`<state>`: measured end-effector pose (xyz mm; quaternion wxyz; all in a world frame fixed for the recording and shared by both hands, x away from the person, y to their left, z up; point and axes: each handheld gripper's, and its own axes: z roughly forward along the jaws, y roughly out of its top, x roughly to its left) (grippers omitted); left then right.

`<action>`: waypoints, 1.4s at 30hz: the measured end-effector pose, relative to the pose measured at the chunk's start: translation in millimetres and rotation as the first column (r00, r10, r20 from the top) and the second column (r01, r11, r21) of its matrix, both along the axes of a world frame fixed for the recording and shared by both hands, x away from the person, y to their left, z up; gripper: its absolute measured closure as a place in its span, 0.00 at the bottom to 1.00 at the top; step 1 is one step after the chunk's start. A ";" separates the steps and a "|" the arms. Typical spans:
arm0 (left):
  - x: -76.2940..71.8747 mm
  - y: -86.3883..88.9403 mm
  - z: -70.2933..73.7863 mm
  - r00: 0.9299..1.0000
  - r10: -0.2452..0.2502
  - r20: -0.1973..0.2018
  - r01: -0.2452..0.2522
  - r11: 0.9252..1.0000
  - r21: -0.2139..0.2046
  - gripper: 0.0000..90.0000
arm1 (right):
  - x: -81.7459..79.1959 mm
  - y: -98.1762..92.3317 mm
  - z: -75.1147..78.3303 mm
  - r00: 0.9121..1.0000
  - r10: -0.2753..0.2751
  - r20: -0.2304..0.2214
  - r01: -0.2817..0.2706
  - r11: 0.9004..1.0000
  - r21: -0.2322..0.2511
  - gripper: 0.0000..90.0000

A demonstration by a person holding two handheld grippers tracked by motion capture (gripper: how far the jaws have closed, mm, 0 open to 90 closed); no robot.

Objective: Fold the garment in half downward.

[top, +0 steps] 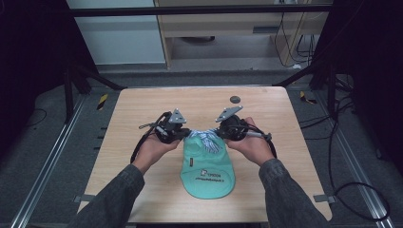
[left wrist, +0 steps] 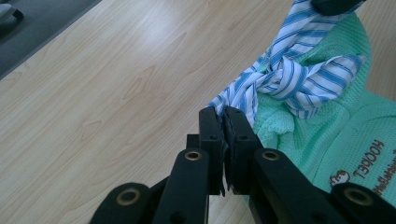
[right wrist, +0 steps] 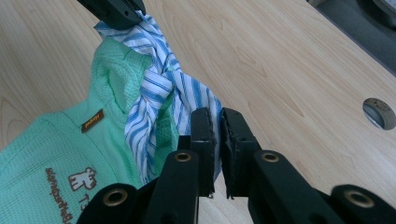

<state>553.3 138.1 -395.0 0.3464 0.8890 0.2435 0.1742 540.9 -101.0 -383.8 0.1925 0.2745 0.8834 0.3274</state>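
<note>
A mint-green waffle cloth (top: 207,172) with printed lettering lies flat on the wooden table (top: 142,109), its lower end toward the person. At its far end two blue-and-white striped ties (top: 207,139) are knotted together. My left gripper (top: 189,134) is shut on the end of one striped tie (left wrist: 299,79), the pinch showing in the left gripper view (left wrist: 224,114). My right gripper (top: 220,135) is shut on the other tie end (right wrist: 159,88), seen close up (right wrist: 215,116). The two grippers face each other across the knot, lifting the ties slightly off the green cloth (right wrist: 56,140).
A small round grey disc (top: 235,99) lies on the table beyond the grippers, also at the right edge of the right gripper view (right wrist: 379,112). Cables run along the floor to the right. Bare wood lies left, right and beyond the cloth.
</note>
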 end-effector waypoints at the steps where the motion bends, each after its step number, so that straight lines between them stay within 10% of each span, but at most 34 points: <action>1: 0.0 0.0 0.0 1.000 0.000 0.000 0.000 1.000 0.000 0.97 | 0.0 0.0 0.0 1.000 0.000 0.000 0.000 1.000 0.000 0.93; 42: 20.2 -6.4 20.0 1.000 0.003 0.022 -0.003 1.000 0.009 0.97 | 10.8 -1.6 20.3 0.999 -0.003 0.045 0.004 1.000 -0.025 0.94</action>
